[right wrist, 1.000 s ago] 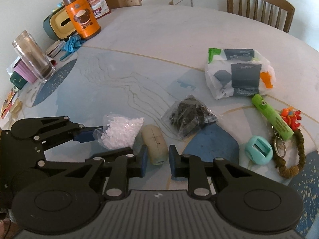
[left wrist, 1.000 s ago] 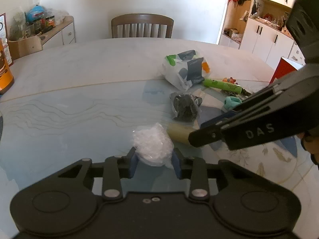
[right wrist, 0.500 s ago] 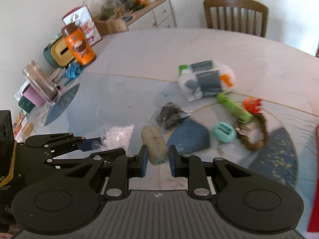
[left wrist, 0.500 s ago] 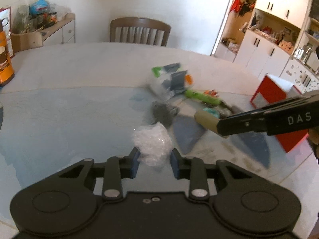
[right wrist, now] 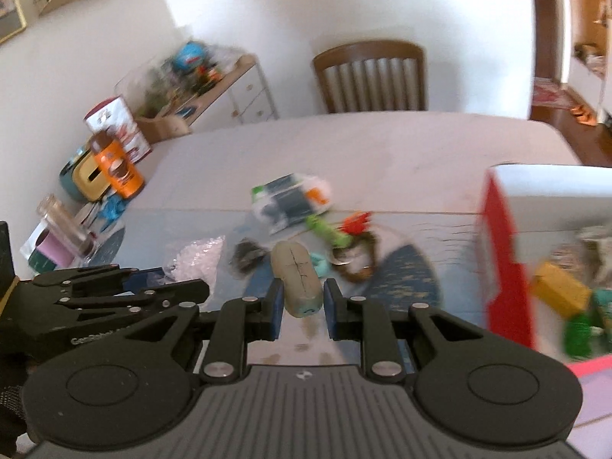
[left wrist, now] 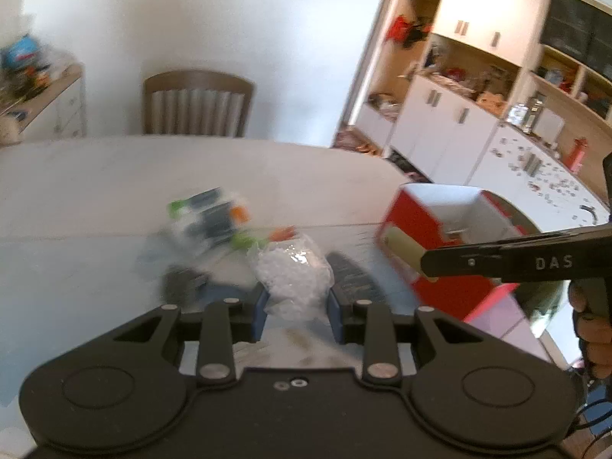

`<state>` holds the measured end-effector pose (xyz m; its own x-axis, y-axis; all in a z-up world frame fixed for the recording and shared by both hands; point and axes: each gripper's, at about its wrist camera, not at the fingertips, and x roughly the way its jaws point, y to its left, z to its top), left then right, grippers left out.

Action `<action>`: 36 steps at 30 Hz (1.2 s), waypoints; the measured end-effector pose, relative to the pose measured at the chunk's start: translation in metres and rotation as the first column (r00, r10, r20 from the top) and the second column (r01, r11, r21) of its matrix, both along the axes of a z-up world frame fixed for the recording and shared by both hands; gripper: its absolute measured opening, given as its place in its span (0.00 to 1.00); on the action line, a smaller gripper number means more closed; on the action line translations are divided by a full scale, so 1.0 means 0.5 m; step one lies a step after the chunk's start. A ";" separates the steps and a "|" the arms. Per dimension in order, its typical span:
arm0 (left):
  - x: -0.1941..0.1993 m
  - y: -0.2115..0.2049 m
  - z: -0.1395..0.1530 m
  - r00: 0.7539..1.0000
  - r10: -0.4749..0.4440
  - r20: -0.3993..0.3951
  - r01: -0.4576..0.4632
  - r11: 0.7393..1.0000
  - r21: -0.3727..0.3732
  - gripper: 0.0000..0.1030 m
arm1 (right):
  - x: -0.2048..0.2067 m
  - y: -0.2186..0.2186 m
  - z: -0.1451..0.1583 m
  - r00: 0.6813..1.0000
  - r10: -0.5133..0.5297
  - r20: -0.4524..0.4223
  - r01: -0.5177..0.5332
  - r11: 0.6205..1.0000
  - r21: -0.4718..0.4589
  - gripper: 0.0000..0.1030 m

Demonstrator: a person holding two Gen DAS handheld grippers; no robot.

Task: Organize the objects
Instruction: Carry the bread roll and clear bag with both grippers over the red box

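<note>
Both loads have left the table (right wrist: 382,145) within the last second and now hang in the air. The left gripper (left wrist: 294,308) clamps the bag of white pellets (left wrist: 292,271), still short of the red box (left wrist: 428,229); the right gripper (right wrist: 303,306) pinches the beige roll (right wrist: 296,271) just beside that box (already part-filled), so dropping in looks next.

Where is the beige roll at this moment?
The beige roll is clamped in the right tool, above the table, left of the red box.
</note>
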<state>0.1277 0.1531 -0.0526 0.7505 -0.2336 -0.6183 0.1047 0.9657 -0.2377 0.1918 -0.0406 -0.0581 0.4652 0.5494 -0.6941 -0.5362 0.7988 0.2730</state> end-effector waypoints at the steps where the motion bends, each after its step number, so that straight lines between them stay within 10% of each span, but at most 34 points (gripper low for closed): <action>1: 0.004 -0.018 0.009 1.000 -0.017 0.008 0.017 1.000 0.000 0.30 | 0.001 -0.018 0.006 1.000 -0.013 0.005 0.013 1.000 0.006 0.20; 14: 0.067 -0.234 0.041 0.986 -0.157 0.051 0.156 0.987 0.024 0.31 | 0.015 -0.233 0.054 0.988 -0.132 0.081 0.131 0.991 0.012 0.12; 36: 0.094 -0.316 -0.039 0.974 -0.208 -0.083 0.211 0.977 0.027 0.31 | -0.063 -0.515 -0.128 0.961 -0.257 -0.101 0.230 0.948 -0.221 0.21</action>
<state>0.1748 -0.0049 -0.0723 0.6351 -0.3575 -0.6847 0.2882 0.9321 -0.2193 0.1604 -0.2983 -0.1222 0.4675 0.2699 -0.8418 -0.2899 0.9464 0.1424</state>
